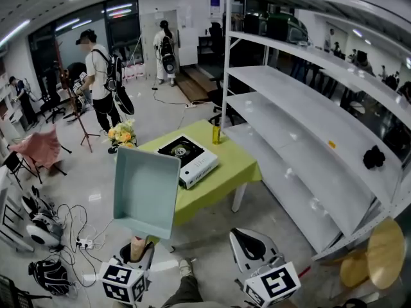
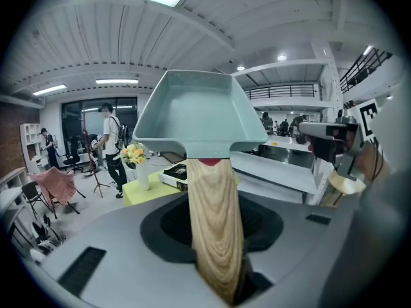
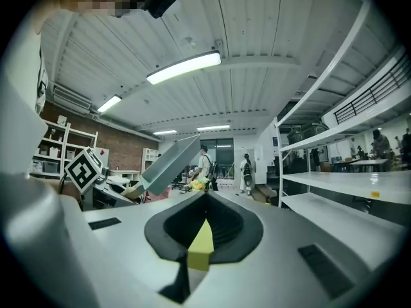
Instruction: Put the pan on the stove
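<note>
Grips pan [image 1: 146, 191] by wooden handle [image 2: 215, 217] in left gripper [image 1: 137, 254], raised at table's [image 1: 239, 165] near-left corner; stove [image 1: 191, 156] mid-table; right gripper [image 1: 252, 242] jaws together, empty.

Pan [image 1: 146, 191] up over table [image 1: 241, 165] near-L corner, handle in L gripper [image 1: 137, 250] below; stove [image 1: 189, 158] on table just behind/R of pan, bottle [image 1: 216, 133] at far corner, flowers [image 1: 122, 135] at L corner, shelving [image 1: 308, 108] R of table, R gripper [image 1: 252, 244] R of L one.
</note>
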`<state>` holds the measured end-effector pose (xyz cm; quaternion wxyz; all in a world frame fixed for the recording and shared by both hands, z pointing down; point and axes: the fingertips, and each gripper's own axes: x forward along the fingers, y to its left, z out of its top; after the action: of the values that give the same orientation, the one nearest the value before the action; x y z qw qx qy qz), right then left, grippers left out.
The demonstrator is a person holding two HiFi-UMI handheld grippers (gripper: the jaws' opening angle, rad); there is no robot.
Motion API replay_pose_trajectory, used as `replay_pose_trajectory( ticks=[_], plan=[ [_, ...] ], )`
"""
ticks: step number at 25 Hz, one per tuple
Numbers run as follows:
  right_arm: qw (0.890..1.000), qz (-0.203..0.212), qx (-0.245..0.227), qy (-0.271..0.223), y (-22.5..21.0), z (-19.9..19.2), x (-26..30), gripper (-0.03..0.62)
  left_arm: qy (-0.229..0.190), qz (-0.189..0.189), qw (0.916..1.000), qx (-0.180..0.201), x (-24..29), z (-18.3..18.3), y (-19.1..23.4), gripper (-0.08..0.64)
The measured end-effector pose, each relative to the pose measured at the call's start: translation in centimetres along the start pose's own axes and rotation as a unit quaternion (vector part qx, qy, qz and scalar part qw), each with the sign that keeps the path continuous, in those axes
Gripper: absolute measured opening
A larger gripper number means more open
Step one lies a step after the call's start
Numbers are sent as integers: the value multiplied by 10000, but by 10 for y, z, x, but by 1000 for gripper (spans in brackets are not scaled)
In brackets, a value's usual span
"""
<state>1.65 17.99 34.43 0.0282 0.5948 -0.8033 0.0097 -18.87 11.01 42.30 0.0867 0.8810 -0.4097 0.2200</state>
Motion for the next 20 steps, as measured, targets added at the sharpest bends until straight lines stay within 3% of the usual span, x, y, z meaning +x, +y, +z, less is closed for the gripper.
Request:
replay_pose_trajectory(
  ticks=[13, 20],
  plan=[
    [9993, -58, -24, 365, -41, 16, 191, 6, 328, -406, 9986, -125, 135, 47, 114, 137],
    [9989, -144, -117, 433, -60, 26, 288, 6, 455, -741, 9962, -98, 201, 63, 156, 137]
  ],
)
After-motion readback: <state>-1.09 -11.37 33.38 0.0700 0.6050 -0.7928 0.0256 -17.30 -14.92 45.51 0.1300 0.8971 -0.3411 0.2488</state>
